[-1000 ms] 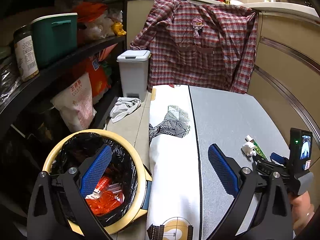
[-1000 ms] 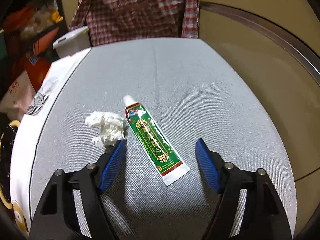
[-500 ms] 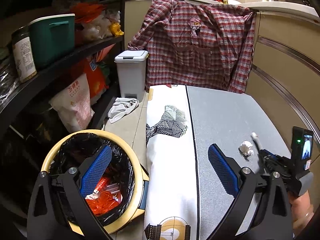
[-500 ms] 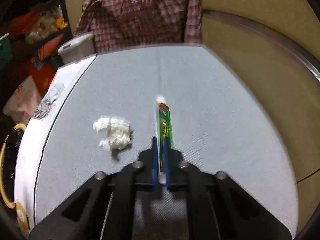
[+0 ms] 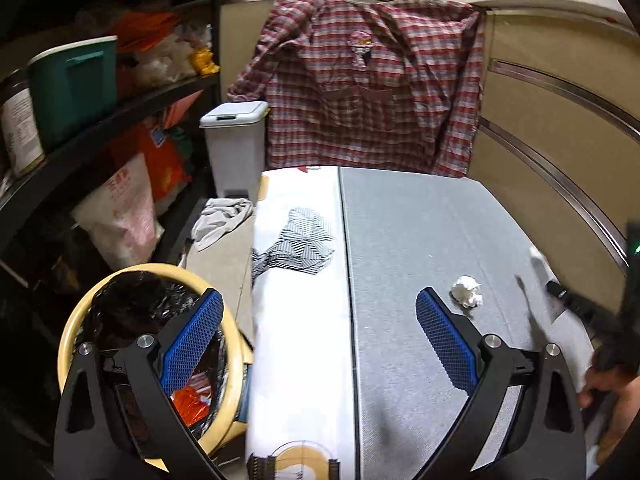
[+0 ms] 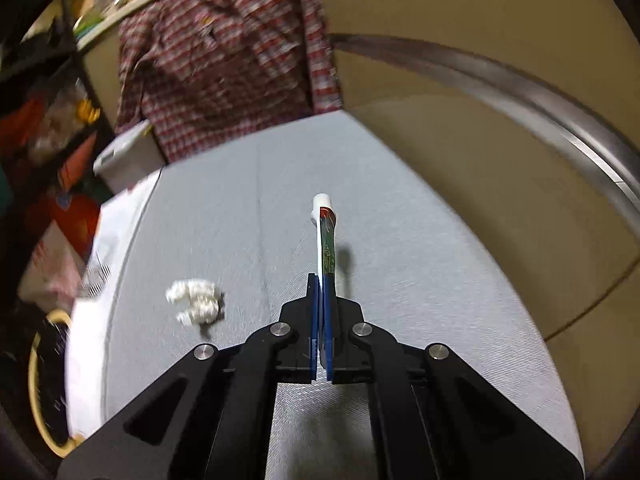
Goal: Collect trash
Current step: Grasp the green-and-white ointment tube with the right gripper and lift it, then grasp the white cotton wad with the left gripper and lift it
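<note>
Where plaid shirt [image 5: 372, 92] hangs, grey tabletop [image 5: 420, 220].

Nothing can be read with certainty. The white sack [image 5: 120, 208] on the shelf floor bears faint red characters — blurred — and the green tube [image 6: 326, 240] shows print too small to read.

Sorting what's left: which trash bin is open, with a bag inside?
The round yellow-rimmed bin with the black liner, beside the left gripper; the white bin has its lid shut.

green tube [image 6: 327, 240], white wad [image 6: 196, 300], plaid shirt [image 5: 360, 92].
</note>
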Demonstrator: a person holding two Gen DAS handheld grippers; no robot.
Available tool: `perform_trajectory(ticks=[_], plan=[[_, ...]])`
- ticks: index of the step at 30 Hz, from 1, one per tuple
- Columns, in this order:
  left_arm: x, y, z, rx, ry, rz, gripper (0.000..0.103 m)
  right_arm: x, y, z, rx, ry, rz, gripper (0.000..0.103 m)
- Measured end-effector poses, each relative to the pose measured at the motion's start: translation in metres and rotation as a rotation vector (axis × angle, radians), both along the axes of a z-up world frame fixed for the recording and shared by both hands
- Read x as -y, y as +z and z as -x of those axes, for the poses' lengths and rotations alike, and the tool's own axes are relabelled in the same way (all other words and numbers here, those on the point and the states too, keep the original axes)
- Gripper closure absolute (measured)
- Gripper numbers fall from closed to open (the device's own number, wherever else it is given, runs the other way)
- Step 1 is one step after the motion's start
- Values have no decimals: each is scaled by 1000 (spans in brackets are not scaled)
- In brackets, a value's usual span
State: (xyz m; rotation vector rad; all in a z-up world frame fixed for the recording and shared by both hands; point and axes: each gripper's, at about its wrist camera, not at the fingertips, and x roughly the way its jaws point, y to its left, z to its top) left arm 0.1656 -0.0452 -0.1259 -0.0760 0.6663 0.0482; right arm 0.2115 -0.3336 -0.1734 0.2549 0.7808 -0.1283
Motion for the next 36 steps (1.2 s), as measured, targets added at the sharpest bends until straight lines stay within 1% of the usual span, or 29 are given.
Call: perform_trajectory(ticks=[2,5,8,10,13,15,16,18,21,22,25,27,28,29,30,31,32,33,36], plan=[[9,-3,-5,7,-27,-14,9,8,16,7,17,-15,-16,100],[21,-8,-14,14,-67,-8,9,19,43,21,46,-18,-21,100],[36,-16,-24,14,-118,14,9,27,61,34,65,-10,-5,100],[49,-24,-31,7,-157,29,9,31,66,39,77,-7,5,100],[69,-39,-45,-12,-204,50,10,38,61,39,70,-16,-4,100],[79,-49,-54,-32,-225,57,17,39,53,35,47,-19,1,100],[84,-54,-59,-43,-230,61,18,41,49,32,33,-20,2,100],[89,-62,-64,-51,-224,75,31,44,39,27,2,-21,4,100],[97,-72,-73,-88,-235,136,32,47,28,24,-32,-23,16,100],[100,-73,-74,-90,-241,141,32,49,25,23,-42,-26,18,100],[113,-78,-78,-95,-264,119,32,51,20,22,-54,-29,20,100],[122,-82,-85,-124,-282,115,33,51,20,22,-53,-28,22,100],[125,-84,-89,-138,-287,115,38,51,20,22,-53,-28,22,100],[128,-85,-93,-157,-293,113,53,51,19,22,-53,-27,23,100],[129,-86,-98,-175,-298,111,73,51,20,21,-54,-26,21,100],[130,-88,-101,-197,-308,110,81,51,20,21,-54,-22,22,100],[130,-88,-101,-203,-313,109,83,51,20,21,-54,-17,25,100],[130,-86,-100,-196,-314,110,87,50,20,21,-53,-16,29,100],[125,-80,-94,-181,-330,108,88,48,22,22,-50,-10,34,100]])
